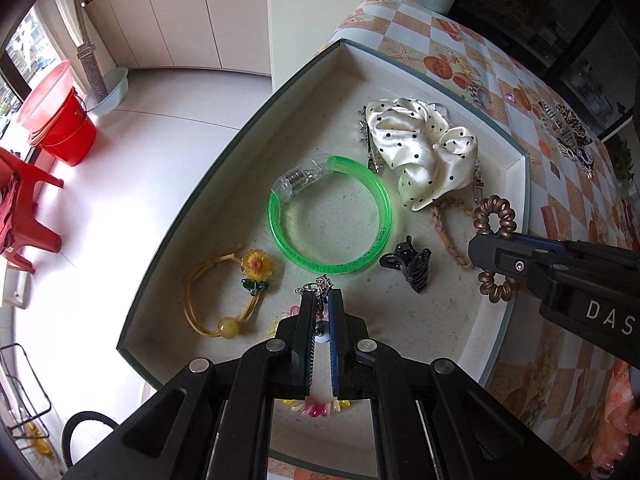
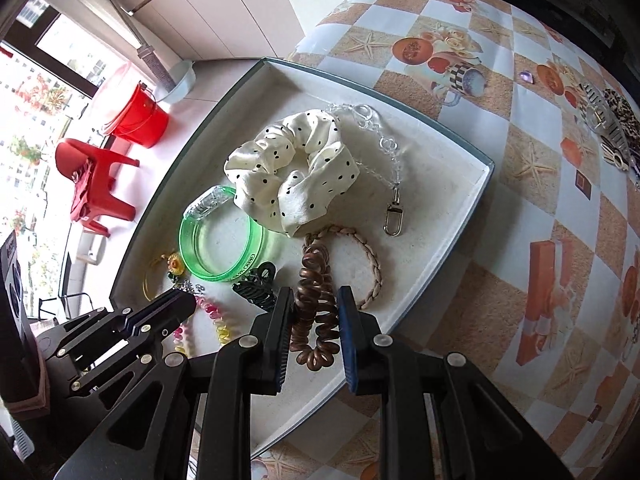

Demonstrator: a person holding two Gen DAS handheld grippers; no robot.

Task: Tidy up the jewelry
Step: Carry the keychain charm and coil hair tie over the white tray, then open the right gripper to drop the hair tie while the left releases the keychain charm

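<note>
Left wrist view shows the left gripper [image 1: 321, 300] over the near edge of the tray [image 1: 224, 152], jaws pressed together on a small metal charm chain [image 1: 320, 286] that pokes above its tips. To its right, the right gripper [image 2: 314, 300] pinches the brown spiral hair tie [image 2: 314, 312], whose coils bulge between the pads above the tray floor. Both should probably lower until the pieces rest on bare floor, clear of the green bangle [image 1: 332, 216] and black claw clip [image 1: 408, 264], then release gently.

white tiled floor [image 1: 168, 128], red bucket [image 1: 66, 132], red stool [image 2: 96, 184], bright window [image 2: 36, 92]
</note>
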